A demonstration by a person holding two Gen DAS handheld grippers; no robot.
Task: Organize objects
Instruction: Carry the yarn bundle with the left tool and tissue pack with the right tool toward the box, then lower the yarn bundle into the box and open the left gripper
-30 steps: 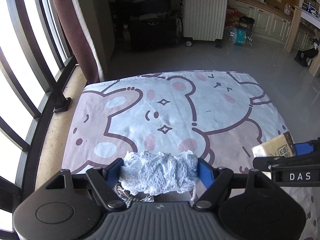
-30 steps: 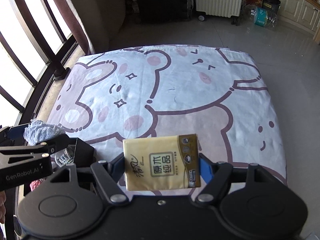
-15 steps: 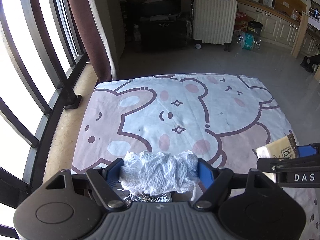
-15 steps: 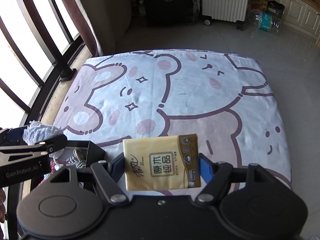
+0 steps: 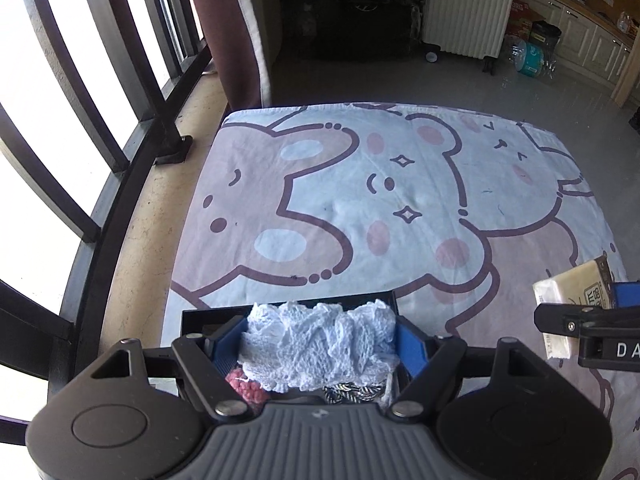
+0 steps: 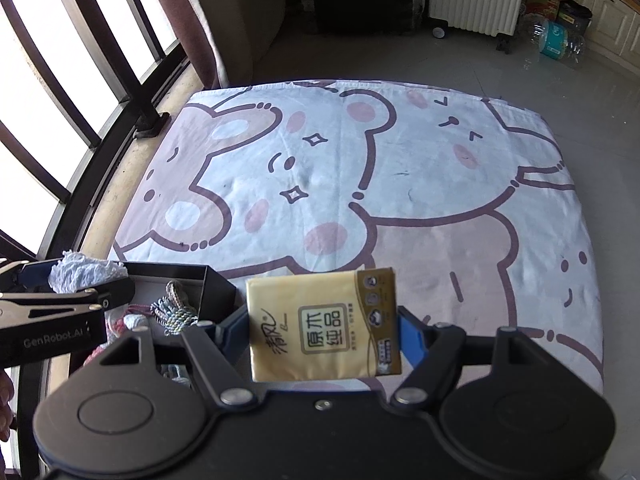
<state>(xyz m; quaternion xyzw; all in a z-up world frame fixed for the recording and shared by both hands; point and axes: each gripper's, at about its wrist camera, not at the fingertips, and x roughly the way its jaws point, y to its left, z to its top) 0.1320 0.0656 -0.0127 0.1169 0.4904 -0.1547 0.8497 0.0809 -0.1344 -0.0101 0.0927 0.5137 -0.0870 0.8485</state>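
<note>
My left gripper is shut on a crumpled white lace cloth and hangs over a black open box at the near left edge of the bear-print sheet. In the right wrist view the same cloth shows above that box, which holds braided cords and something pink. My right gripper is shut on a yellow tissue pack, held just right of the box. The pack shows at the right edge of the left wrist view.
A dark railing with bright window panes runs along the left. A maroon curtain hangs at the back left. A white ribbed suitcase, dark bags and cabinets stand beyond the sheet on a grey tiled floor.
Both grippers have shifted toward the near left corner of the sheet. The black box has come into plain view under the cloth. Both grips are unchanged.
</note>
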